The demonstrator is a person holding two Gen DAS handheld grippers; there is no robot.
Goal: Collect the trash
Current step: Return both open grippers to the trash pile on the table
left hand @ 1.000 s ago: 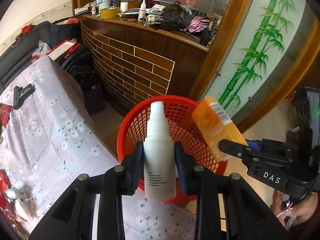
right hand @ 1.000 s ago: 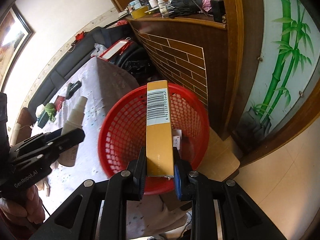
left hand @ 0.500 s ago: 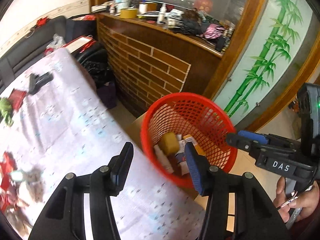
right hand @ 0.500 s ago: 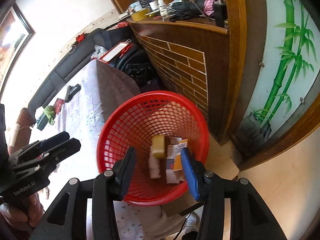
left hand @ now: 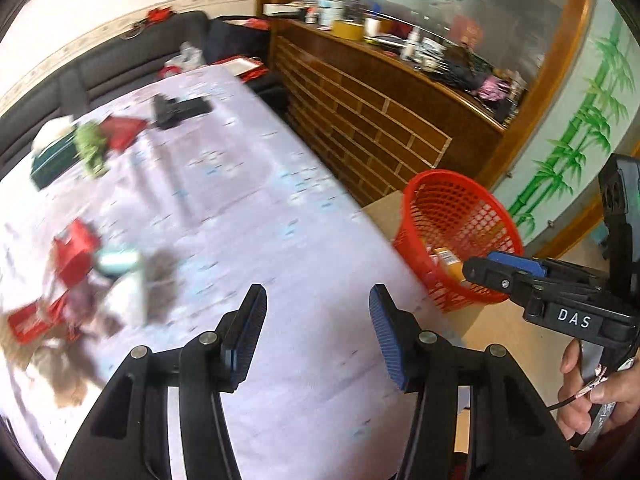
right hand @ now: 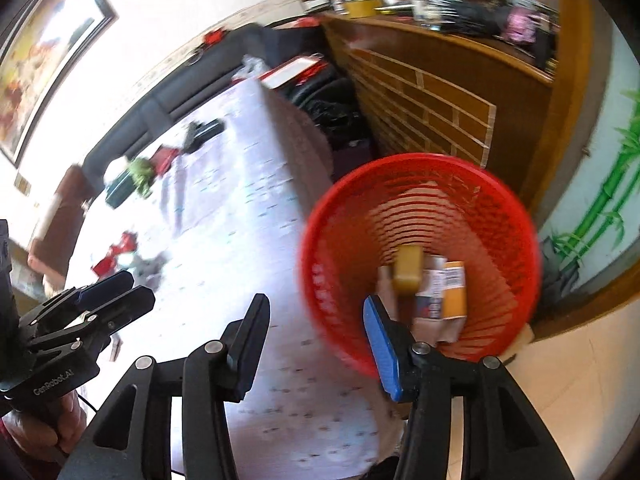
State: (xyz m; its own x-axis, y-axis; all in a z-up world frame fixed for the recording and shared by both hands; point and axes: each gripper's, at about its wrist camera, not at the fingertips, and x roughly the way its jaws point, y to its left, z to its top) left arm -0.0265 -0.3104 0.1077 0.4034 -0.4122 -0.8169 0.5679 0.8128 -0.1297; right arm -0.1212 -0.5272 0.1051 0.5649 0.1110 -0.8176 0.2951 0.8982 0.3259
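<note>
hovering over the table (left hand: pixel 248 216) | left gripper (left hand: pixel 316 328) spread, empty | right gripper (right hand: pixel 316 336) just opened, empty | boxes (right hand: pixel 436 284) lie in red basket (right hand: pixel 516 240), right of table

A home living room, it seems: a dark sofa (left hand: pixel 132 64) along the wall, a cloth-covered table (left hand: pixel 248 208), a framed picture (right hand: pixel 44 52), a cluttered wooden counter (left hand: pixel 384 80).
</note>
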